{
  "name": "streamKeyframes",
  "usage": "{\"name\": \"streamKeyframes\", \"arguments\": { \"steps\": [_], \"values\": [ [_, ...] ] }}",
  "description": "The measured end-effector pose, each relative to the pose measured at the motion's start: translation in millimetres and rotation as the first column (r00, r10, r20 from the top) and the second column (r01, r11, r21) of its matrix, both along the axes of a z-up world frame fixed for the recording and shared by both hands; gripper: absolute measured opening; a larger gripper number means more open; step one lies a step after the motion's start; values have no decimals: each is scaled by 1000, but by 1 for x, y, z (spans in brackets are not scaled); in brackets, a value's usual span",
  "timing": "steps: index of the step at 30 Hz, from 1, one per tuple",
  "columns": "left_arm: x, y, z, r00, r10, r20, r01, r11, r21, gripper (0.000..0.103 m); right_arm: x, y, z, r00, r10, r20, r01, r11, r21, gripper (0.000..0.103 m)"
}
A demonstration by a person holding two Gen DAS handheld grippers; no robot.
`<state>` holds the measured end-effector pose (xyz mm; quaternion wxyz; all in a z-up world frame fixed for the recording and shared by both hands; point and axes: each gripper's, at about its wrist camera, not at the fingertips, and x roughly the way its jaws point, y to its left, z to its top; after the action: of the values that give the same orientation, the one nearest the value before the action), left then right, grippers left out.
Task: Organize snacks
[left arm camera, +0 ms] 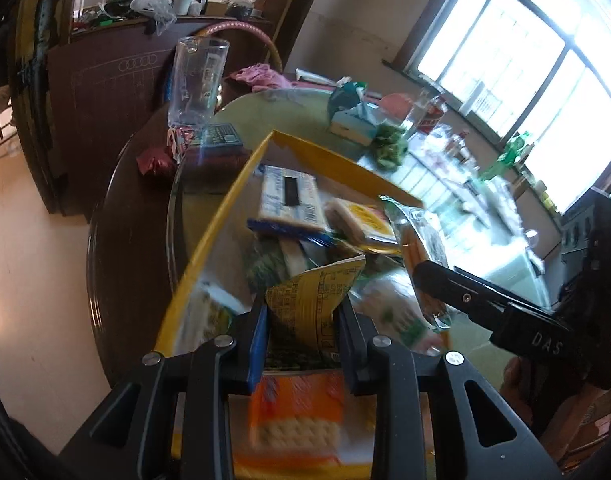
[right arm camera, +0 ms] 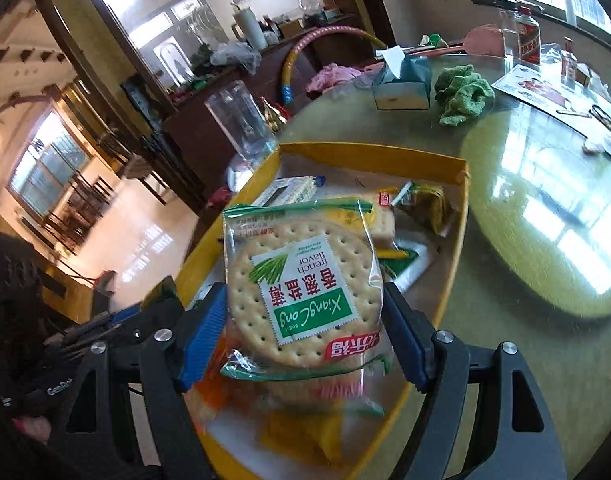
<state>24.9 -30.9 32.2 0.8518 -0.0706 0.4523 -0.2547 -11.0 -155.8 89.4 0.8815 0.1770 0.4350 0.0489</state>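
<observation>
While left tongs (left arm camera: 303,320) pinch yellow packet (left arm camera: 317,292); right tongs (right arm camera: 305,332) clasp cracker pack (right arm camera: 301,292).

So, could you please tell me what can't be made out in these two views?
- Left wrist view: the yellow packet in the left gripper; its lower part is hidden by the jaws.
- Left wrist view: the orange cracker pack is motion-blurred.
- Right wrist view: snacks under the cracker packet in the right gripper are covered and blurred.
</observation>
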Motion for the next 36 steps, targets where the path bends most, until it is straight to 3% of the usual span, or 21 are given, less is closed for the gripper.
{"name": "streamKeyframes", "arguments": {
  "steps": [11, 13, 15, 16, 19, 20, 25, 31, 36],
  "values": [
    [35, -15, -17, 999, -23, -24, 25, 996, 81, 31, 26, 12, -20, 998, -50, -28, 47, 995, -86, 77],
    [37, -15, -19, 1000, -22, -17, 23, 996, 82, 37, 25, 10, -21, 999, -49, -19, 48, 996, -71, 78],
    [36, -14, -22, 1000, -18, -17, 19, 996, 92, 58, 26, 8, -21, 999, -50, -16, 49, 997, -59, 78],
    [36, -13, -22, 1000, -16, -12, 17, 995, 95, 62, 25, 7, -20, 999, -53, -10, 53, 997, -50, 78],
    [19, -6, -13, 998, -1, 65, -4, 996, 84, 71, 13, 4, -14, 997, -73, 22, 73, 997, -18, 85],
    [13, -4, -10, 996, 1, 89, -8, 997, 82, 81, 7, 4, -11, 996, -86, 37, 86, 996, -14, 87],
    [-38, 9, 1, 970, 87, 227, -122, 982, 142, 82, -40, 3, 8, 986, -126, 112, 127, 992, 0, 89],
    [-90, 22, 12, 926, 218, 307, -261, 959, 109, 82, -95, 7, 11, 978, -139, 157, 143, 990, -18, 89],
    [-105, 15, 24, 937, 197, 289, -249, 956, 154, 82, -121, 24, 17, 981, -95, 169, 114, 988, -103, 89]
  ]
}}
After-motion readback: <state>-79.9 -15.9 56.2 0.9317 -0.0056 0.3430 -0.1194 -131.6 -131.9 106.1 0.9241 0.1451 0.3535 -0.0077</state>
